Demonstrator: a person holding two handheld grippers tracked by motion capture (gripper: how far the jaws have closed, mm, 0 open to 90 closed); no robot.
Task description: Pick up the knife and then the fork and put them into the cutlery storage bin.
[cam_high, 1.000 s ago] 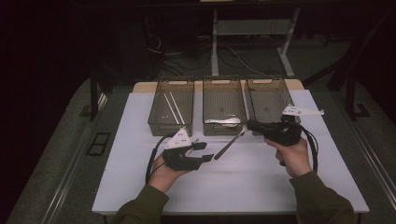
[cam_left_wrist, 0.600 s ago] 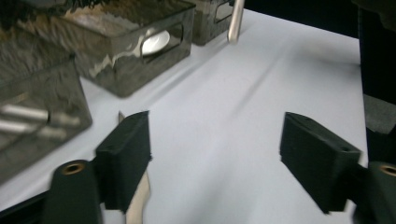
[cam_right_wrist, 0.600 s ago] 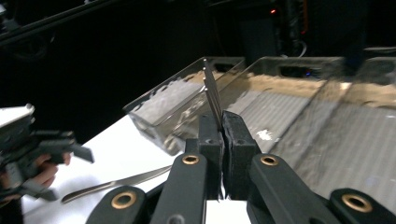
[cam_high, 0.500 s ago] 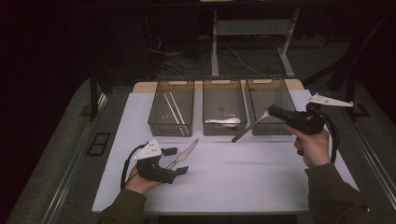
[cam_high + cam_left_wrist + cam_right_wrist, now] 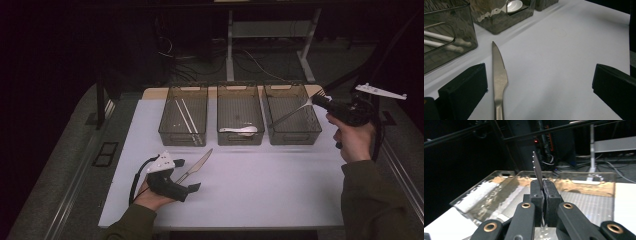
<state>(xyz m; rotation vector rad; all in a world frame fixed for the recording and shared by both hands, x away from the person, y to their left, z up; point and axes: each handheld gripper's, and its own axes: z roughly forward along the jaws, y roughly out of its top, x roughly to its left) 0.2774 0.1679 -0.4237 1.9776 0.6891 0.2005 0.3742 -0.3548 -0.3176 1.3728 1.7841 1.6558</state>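
Note:
A steel knife (image 5: 197, 165) lies flat on the white table, its tip toward the bins. My left gripper (image 5: 186, 175) rests low at the front left, open wide. Its jaws have just been opening, and the knife (image 5: 499, 80) lies loose between them, close to the left jaw and touching neither pad. My right gripper (image 5: 316, 101) is raised at the far right, shut on a metal fork (image 5: 292, 112). The fork slants down-left over the right bin (image 5: 295, 137). In the right gripper view the fork (image 5: 537, 170) stands edge-on above the closed jaws (image 5: 542, 185).
Three clear bins stand in a row at the back of the table. The left bin (image 5: 183, 135) holds white sticks and the middle bin (image 5: 240, 137) holds a white spoon (image 5: 241, 131). Dark floor, cables and a stand lie beyond the table.
My left gripper moved left and down toward the table's front and its jaws spread; the knife now lies free. My right gripper carried the fork rightward and upward, beside the right bin.

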